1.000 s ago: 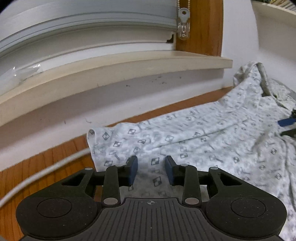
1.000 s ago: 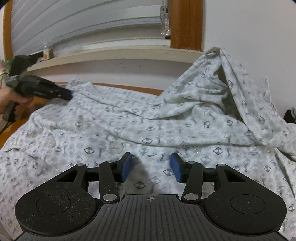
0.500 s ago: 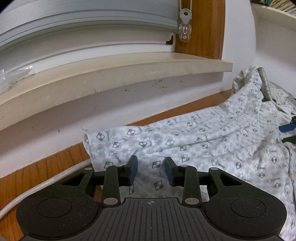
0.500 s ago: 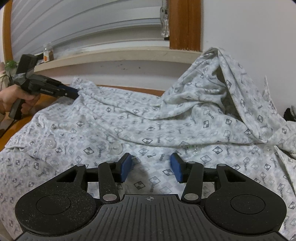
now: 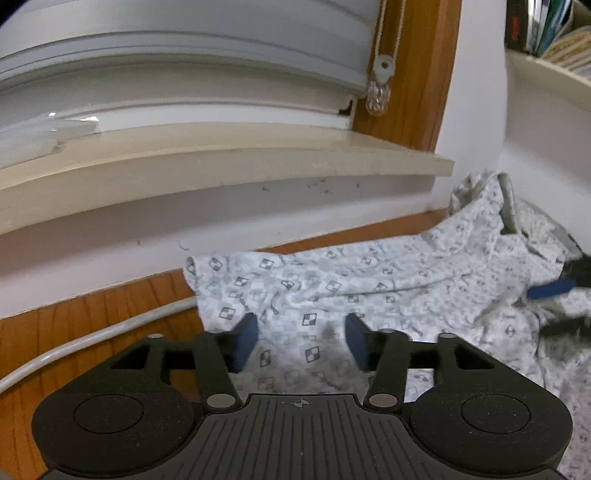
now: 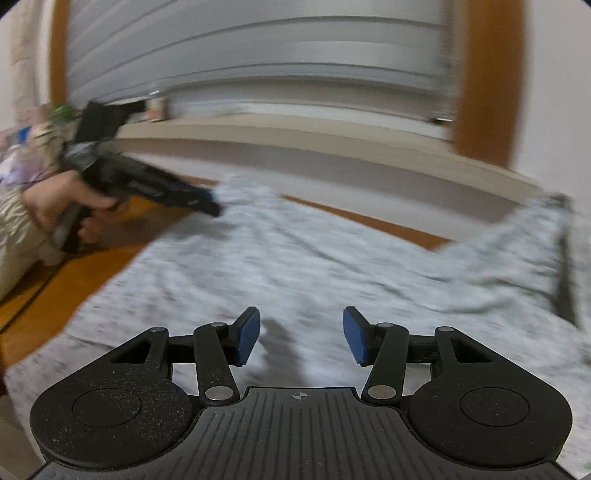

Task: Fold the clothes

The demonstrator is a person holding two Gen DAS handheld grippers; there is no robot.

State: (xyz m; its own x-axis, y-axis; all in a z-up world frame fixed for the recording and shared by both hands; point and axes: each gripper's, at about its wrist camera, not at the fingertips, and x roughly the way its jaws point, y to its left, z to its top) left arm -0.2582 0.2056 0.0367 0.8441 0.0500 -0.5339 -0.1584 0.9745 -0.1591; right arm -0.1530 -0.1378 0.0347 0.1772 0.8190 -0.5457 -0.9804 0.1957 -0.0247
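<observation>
Both tongs spread wide, empty — left tongs, right tongs over crumpled checker-print shirt.

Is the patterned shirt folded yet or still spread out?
Spread out, not folded: the shirt lies loosely rumpled across the wooden floor, one end bunched against the wall.

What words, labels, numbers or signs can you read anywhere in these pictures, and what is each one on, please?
None can be read with confidence.
Patterned shirt: small printed words among the checkered squares, too small to read.
Books on the shelf at upper right: spine lettering blurred.
Left gripper body, seen in the right wrist view: pale lettering, smeared by motion blur.
</observation>
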